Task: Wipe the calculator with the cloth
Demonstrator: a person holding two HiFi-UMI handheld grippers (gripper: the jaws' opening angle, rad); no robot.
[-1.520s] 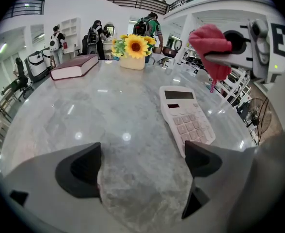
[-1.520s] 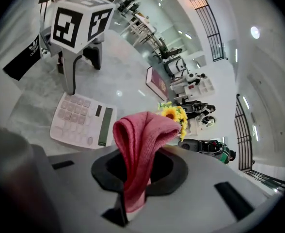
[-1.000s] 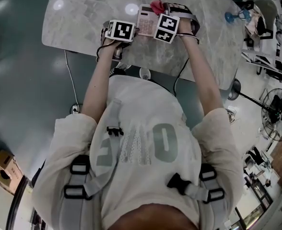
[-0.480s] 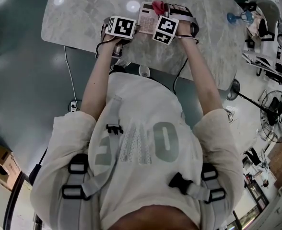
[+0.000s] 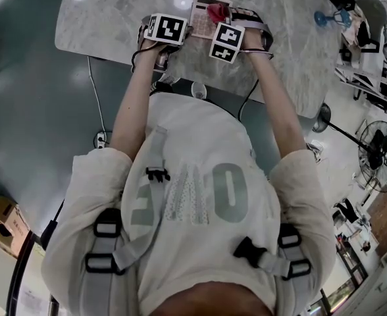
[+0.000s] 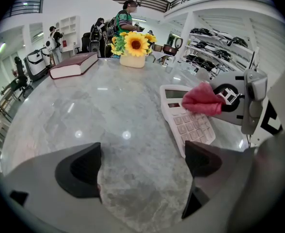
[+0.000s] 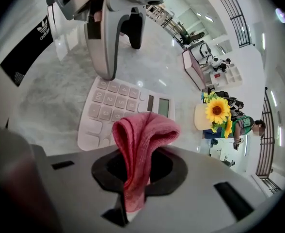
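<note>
A white calculator (image 5: 202, 15) lies flat on the marble table (image 5: 108, 18). My right gripper (image 7: 138, 171) is shut on a folded red cloth (image 7: 142, 135). The cloth (image 6: 202, 100) hangs over the calculator (image 6: 188, 125) just below its display, and I cannot tell whether it touches. The keys and display of the calculator (image 7: 116, 106) show beyond the cloth. My left gripper (image 6: 142, 166) is open over bare marble, just left of the calculator's near end, with nothing between its jaws. In the head view the cloth (image 5: 216, 10) peeks out between the two marker cubes.
At the far side of the table stand a dark red book (image 6: 74, 64) and a sunflower pot (image 6: 133, 47). A small blue object (image 5: 325, 20) sits near the table's right end. People and shelves are in the background. The table's near edge lies just behind my wrists.
Both grippers have edged a little farther over the table. The cloth now sits slightly further onto the calculator. The jaws have not changed.
</note>
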